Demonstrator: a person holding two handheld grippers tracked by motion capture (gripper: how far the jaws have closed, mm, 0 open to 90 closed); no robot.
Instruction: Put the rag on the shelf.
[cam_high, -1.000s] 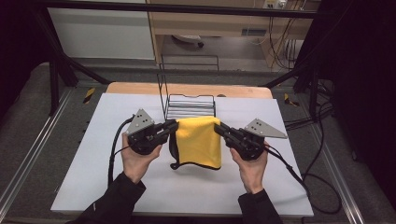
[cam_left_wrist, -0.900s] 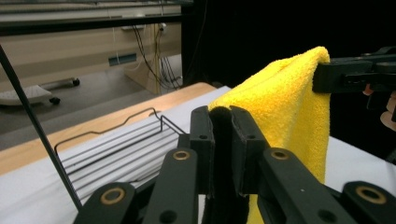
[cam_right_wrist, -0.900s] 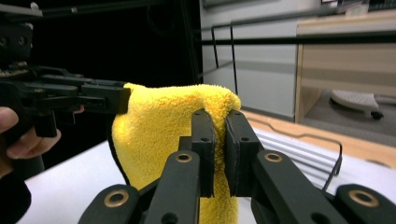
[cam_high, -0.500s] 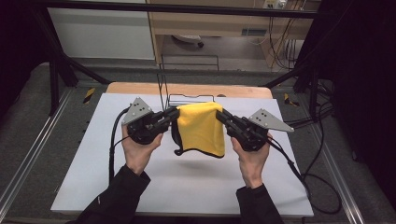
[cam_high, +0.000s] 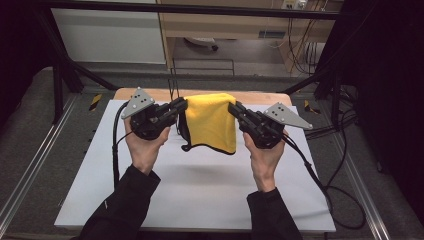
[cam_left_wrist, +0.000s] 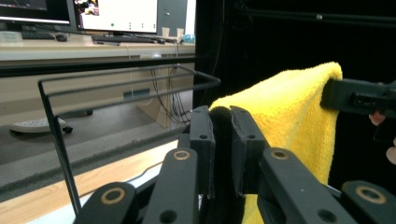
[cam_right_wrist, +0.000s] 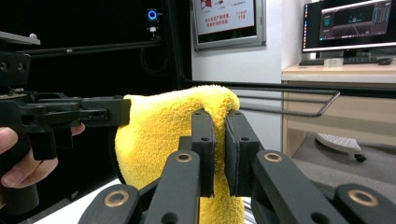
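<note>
Yellow cloth (cam_high: 210, 120) between both hand-held grippers

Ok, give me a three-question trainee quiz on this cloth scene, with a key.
1. True or false: the yellow cloth lies flat on the white table.
2. What does the left gripper clamp?
A. the cloth's edge
B. the wire rack
C. a cable
3. Fill in: the right gripper holds the cloth's other ____.

Key:
1. False. It hangs in the air between the two grippers, folded over, its lower edge above the table.
2. A. In the left gripper view the jaws pinch the cloth.
3. Side. In the right gripper view those jaws are shut on it too.
</note>
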